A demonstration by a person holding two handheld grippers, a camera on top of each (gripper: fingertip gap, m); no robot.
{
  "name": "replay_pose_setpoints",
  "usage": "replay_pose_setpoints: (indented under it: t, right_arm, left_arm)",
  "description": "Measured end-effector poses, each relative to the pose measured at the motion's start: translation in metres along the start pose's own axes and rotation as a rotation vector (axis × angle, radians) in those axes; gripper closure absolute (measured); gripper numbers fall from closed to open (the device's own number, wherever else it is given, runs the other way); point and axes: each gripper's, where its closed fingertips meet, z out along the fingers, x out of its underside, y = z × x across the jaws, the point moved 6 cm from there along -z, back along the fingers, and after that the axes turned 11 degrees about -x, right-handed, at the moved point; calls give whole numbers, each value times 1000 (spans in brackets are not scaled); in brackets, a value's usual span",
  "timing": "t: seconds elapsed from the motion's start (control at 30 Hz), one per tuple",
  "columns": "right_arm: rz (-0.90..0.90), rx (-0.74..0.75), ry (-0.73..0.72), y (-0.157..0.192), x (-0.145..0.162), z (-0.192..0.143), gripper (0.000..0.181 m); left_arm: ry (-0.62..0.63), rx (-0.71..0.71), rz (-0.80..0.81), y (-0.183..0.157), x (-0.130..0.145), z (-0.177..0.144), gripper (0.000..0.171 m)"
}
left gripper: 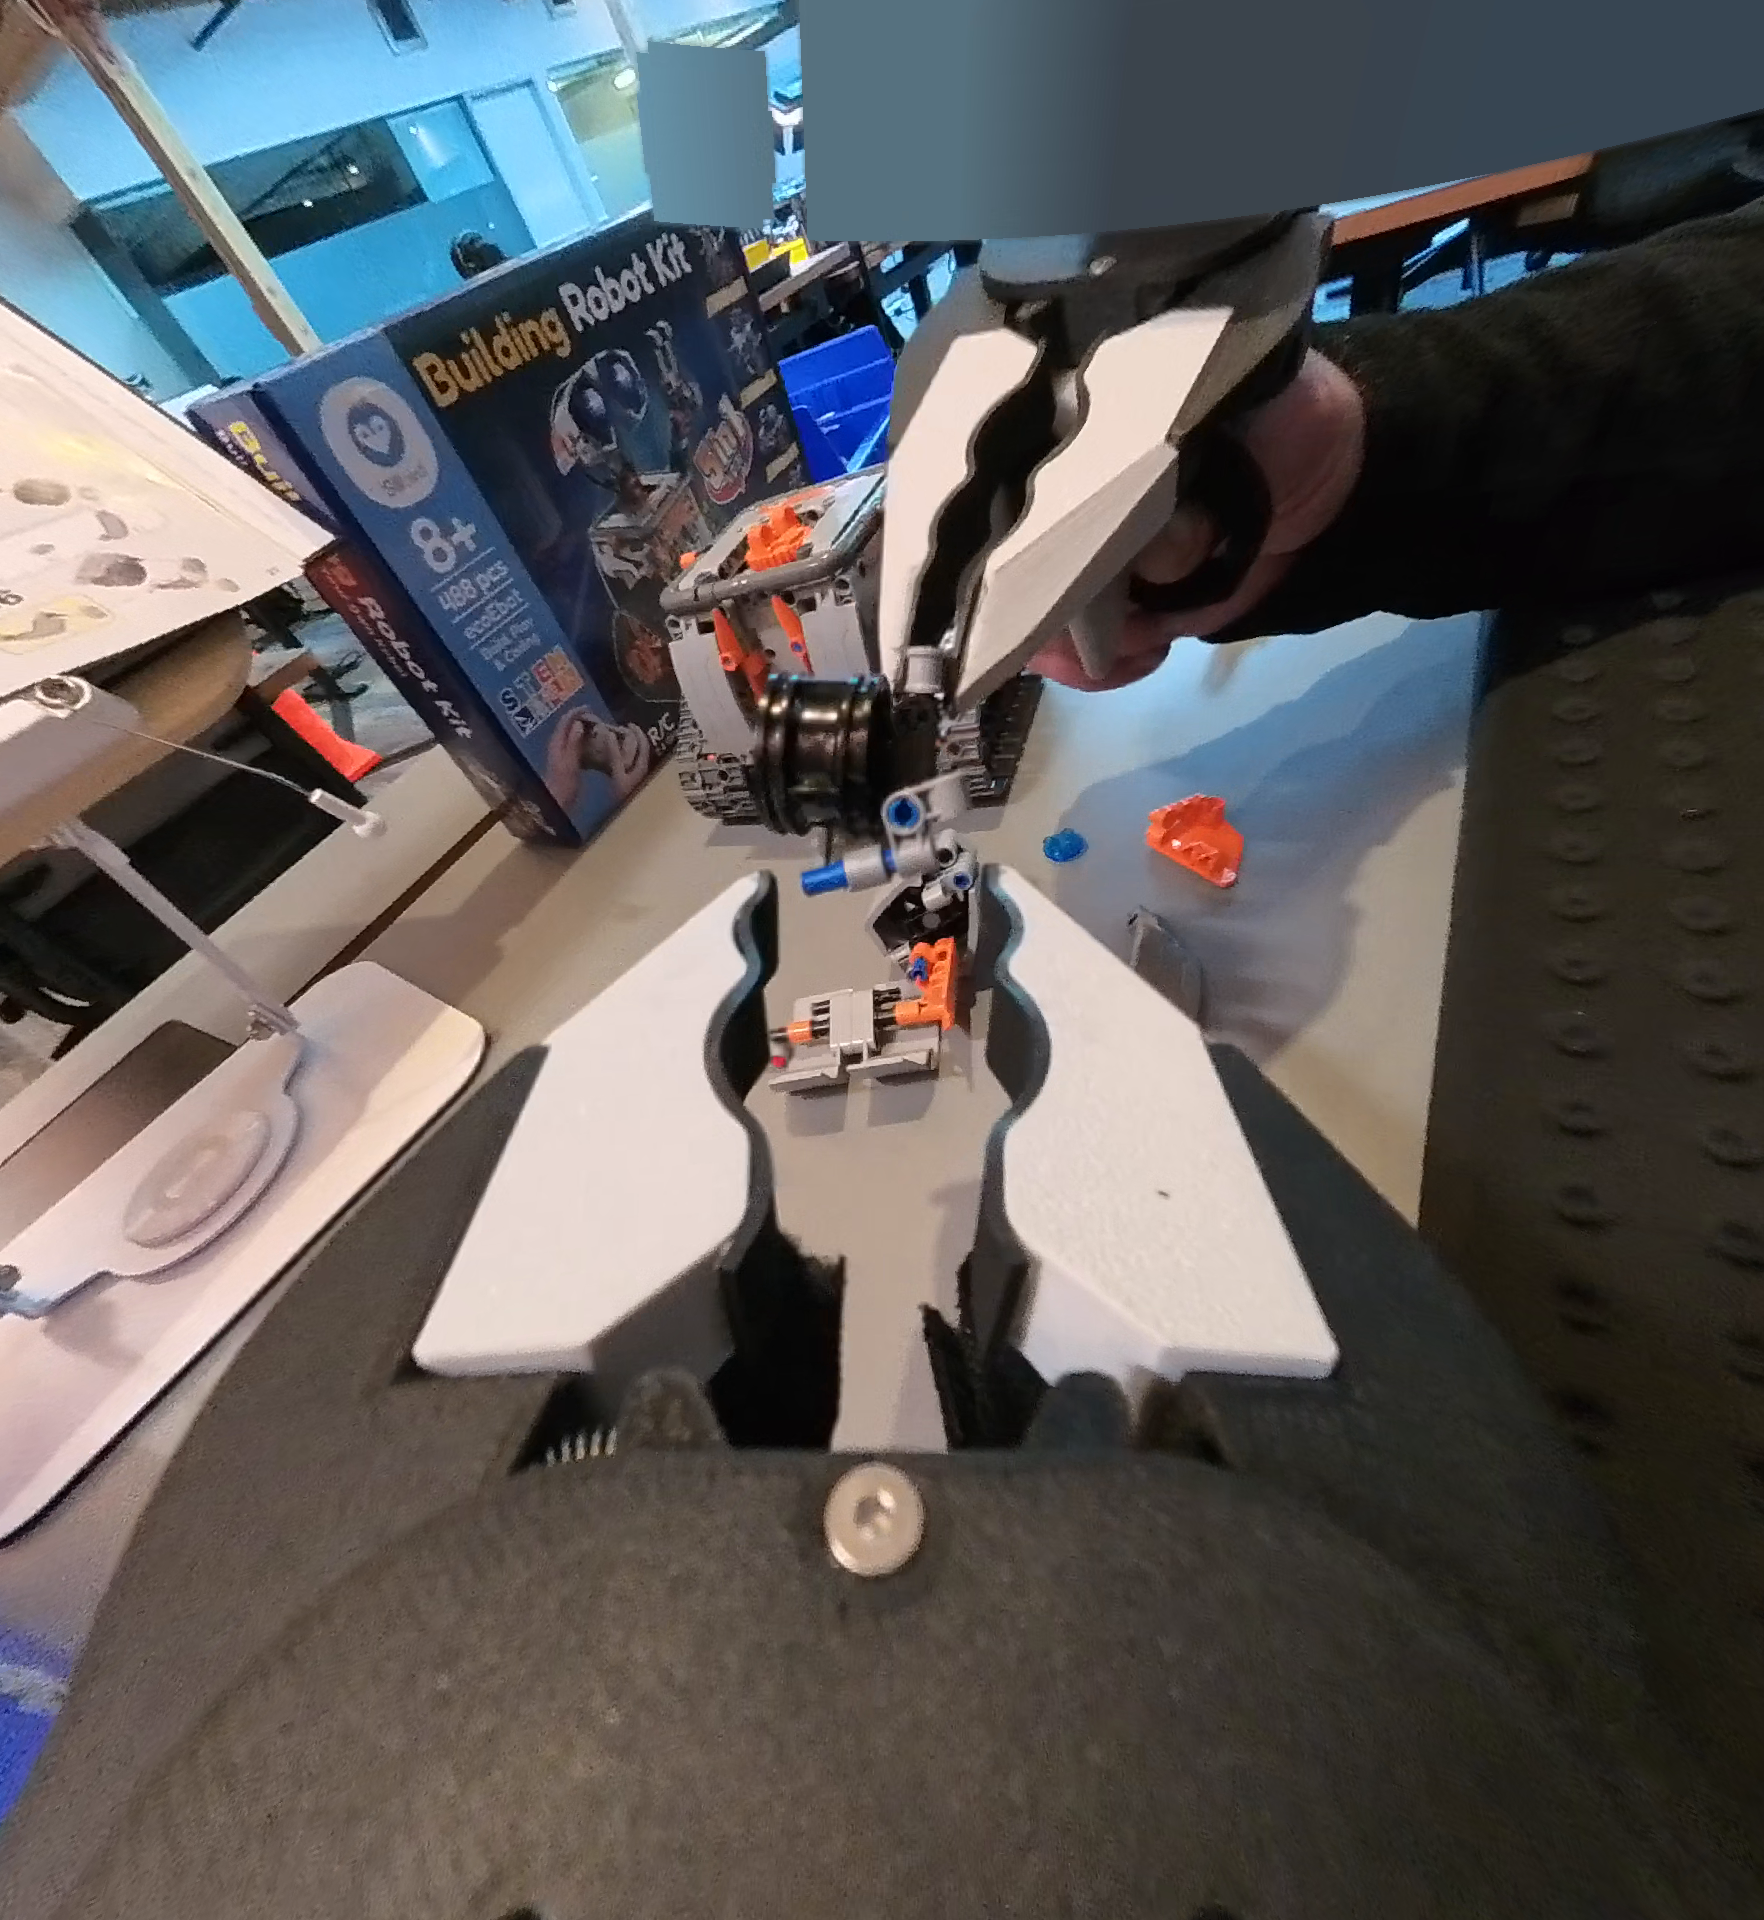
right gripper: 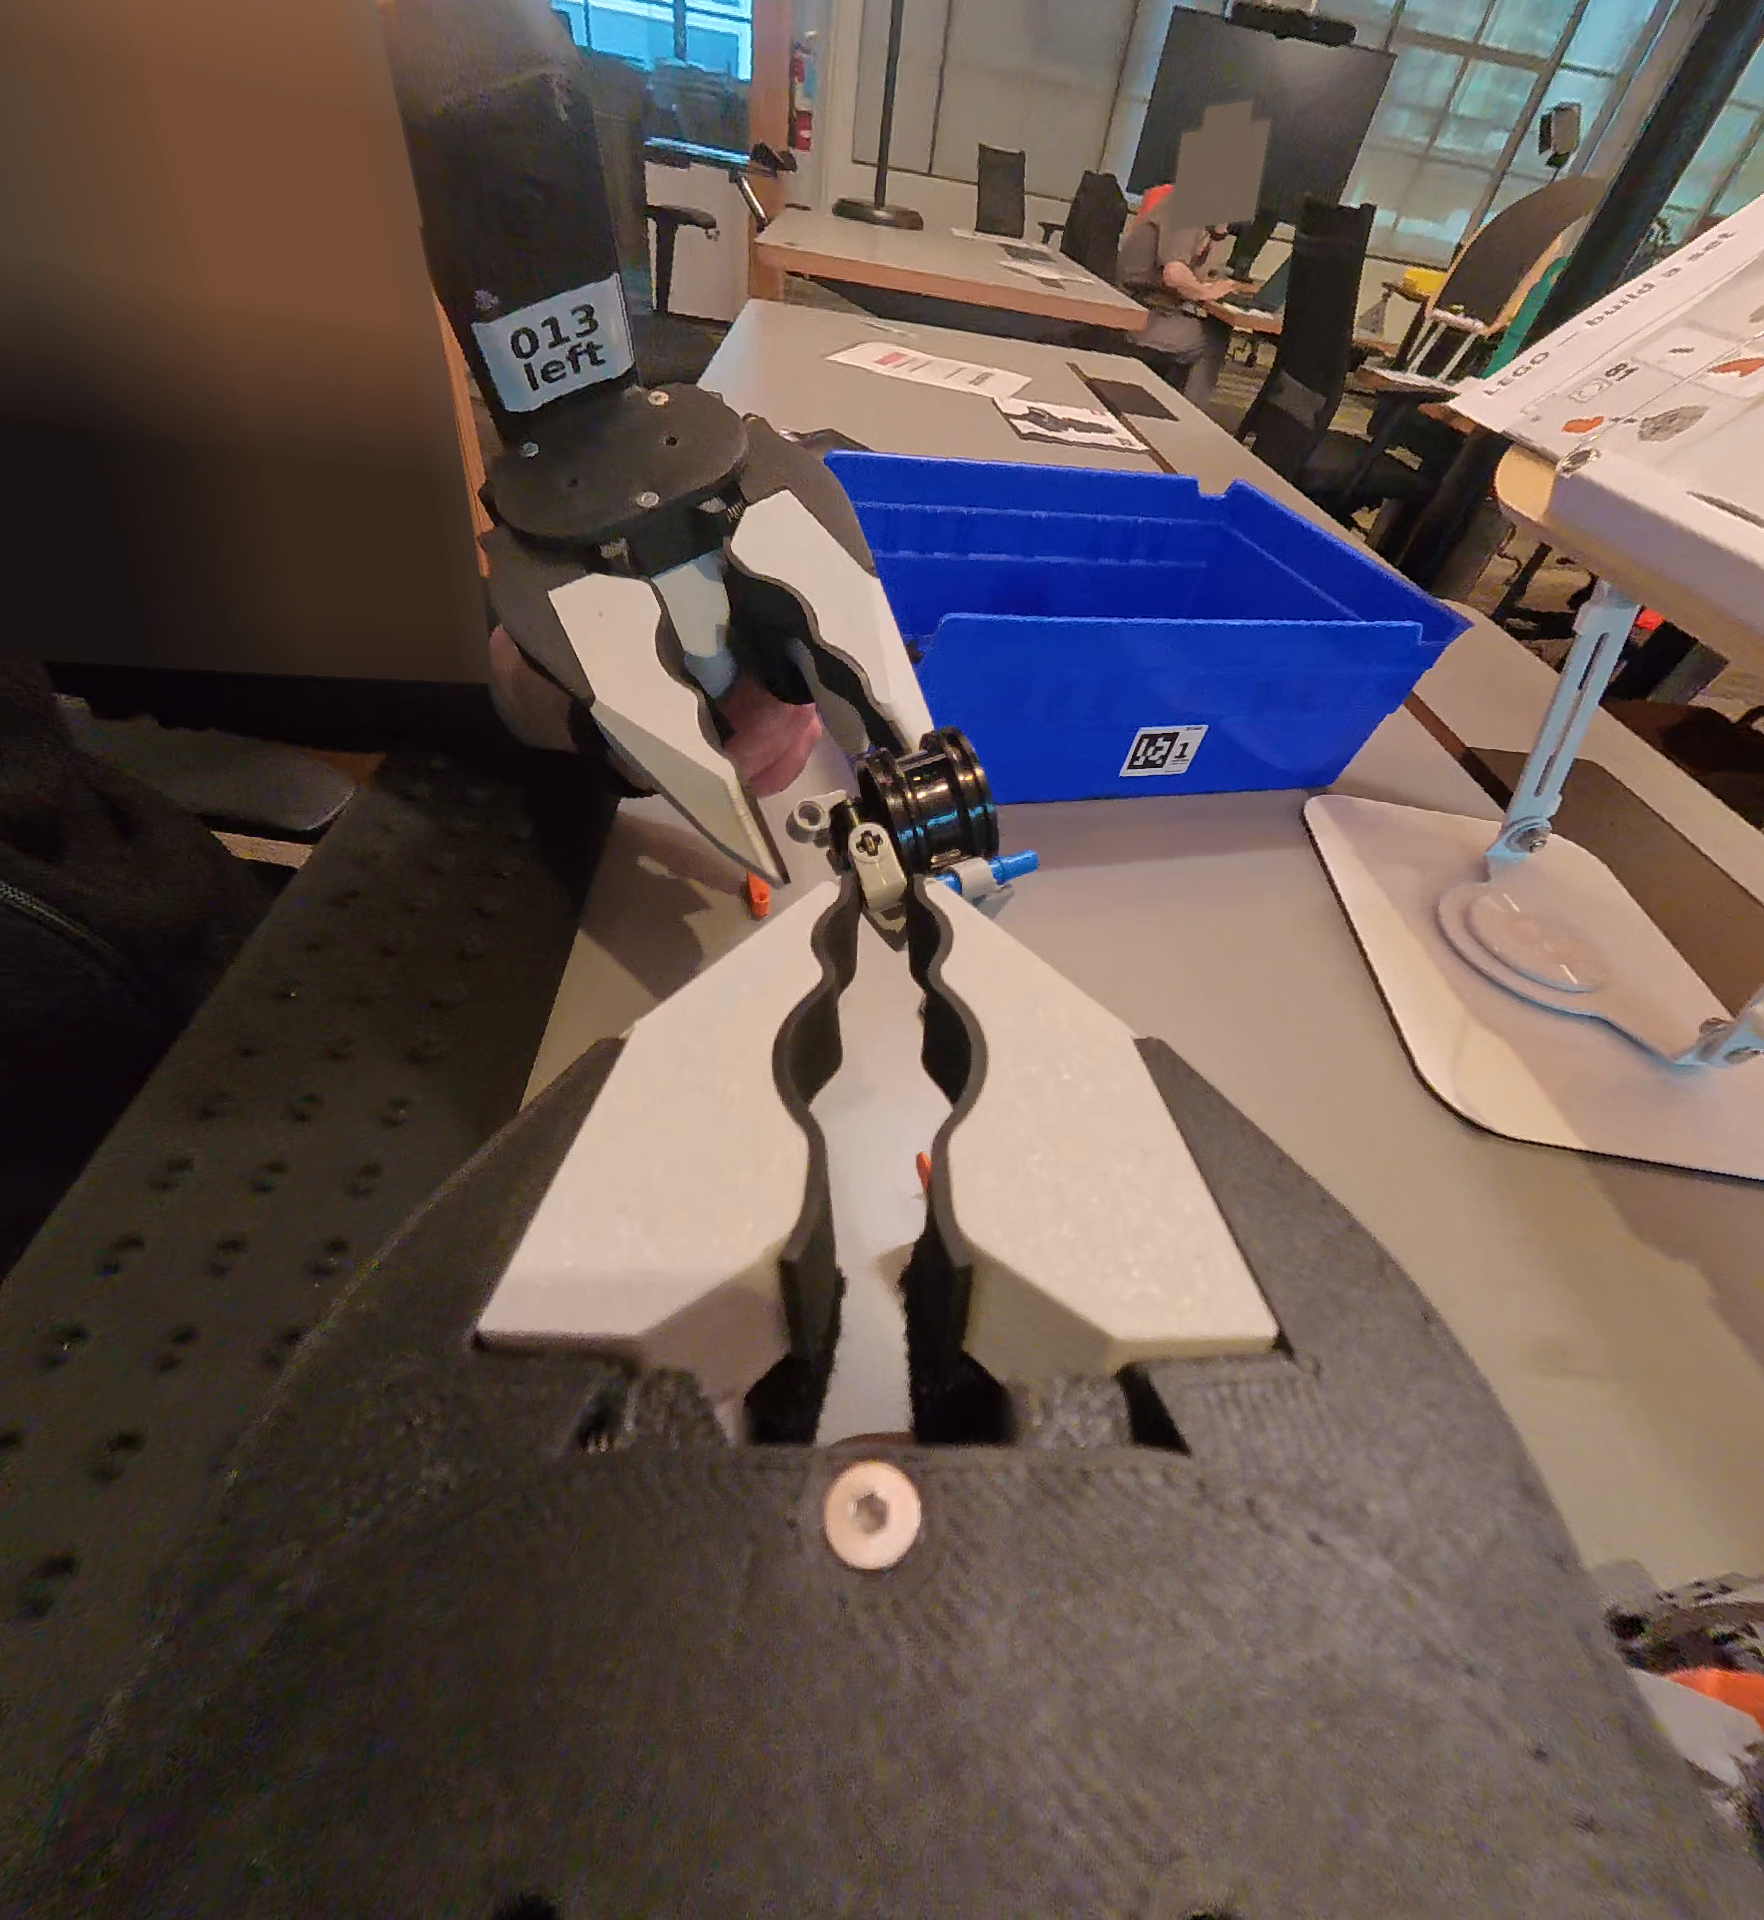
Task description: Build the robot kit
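Note:
My right gripper is shut on the grey connector of a small sub-assembly with a black wheel hub and a blue pin, held above the table. In the left wrist view the right gripper comes down from above onto that sub-assembly, whose wheel hub points left. My left gripper is open, its tips on either side of the sub-assembly's lower end; its right fingertip is close to the grey connectors. The left gripper also shows open in the right wrist view.
A tracked robot model and kit boxes stand behind. A grey-orange part, an orange piece and a blue stud lie on the table. There is also a booklet stand, a blue bin and a dark pegged mat. Both grippers' tips are close together, under 4 cm apart. The orange piece is about 15 centimetres from both grippers' fingertips.

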Motion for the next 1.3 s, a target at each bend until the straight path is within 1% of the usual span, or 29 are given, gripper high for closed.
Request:
replay_pose_setpoints:
  t: [0.1, 0.23, 0.43, 0.53, 0.63, 0.7, 0.8, 1.13, 1.3]
  right_arm:
    - [-6, -10, 3, 1, 1, 1, 175]
    - [-23, -12, 2, 3, 0, 2, 175]
    - [-63, -1, 8, 5, -1, 2, 175]
    - [-91, 10, 21, 6, -2, 3, 176]
    - [-133, 17, 36, 10, -3, 4, 176]
    - [-152, 24, 46, 11, -4, 5, 176]
    - [-162, 25, 47, 12, -4, 6, 176]
    - [-176, 3, 39, 16, -6, 5, 176]
    - [-151, -3, 25, 13, -7, 4, 176]
  left_arm:
    - [-13, 16, -21, 0, -1, -1, 148]
    - [-8, 41, -56, 1, 0, -1, 148]
    - [-19, 28, -44, 1, -3, -3, 149]
    - [5, 54, -78, 1, 1, 0, 148]
    - [2, 65, -123, 3, 1, 0, 141]
    - [16, 86, -137, 2, 3, 2, 146]
    - [20, 98, -139, 1, 3, 3, 148]
    - [6, 68, -55, -3, -3, -4, 151]
    - [17, 52, -18, -3, -5, -4, 151]
